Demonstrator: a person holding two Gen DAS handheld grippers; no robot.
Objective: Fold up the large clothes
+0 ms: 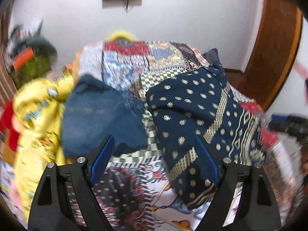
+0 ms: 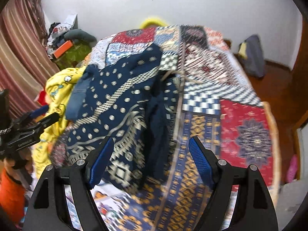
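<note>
Both grippers — left (image 1: 155, 150), right (image 2: 151, 152) — spread wide above navy patterned garment (image 1: 194, 104) on bedspread (image 2: 246, 130)

One navy patterned garment (image 1: 194, 105), one denim piece (image 1: 100, 113), one yellow garment (image 1: 34, 104) (blurred), one patchwork bedspread (image 2: 244, 127)

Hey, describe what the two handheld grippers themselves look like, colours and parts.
Both the left gripper and right gripper have black triangular-cutout frames with silver round bolts and textured blue pads on the fingers. Seen from the right camera, the left one carries faint white lettering, unreadable, and a black-white braided cord.
</note>
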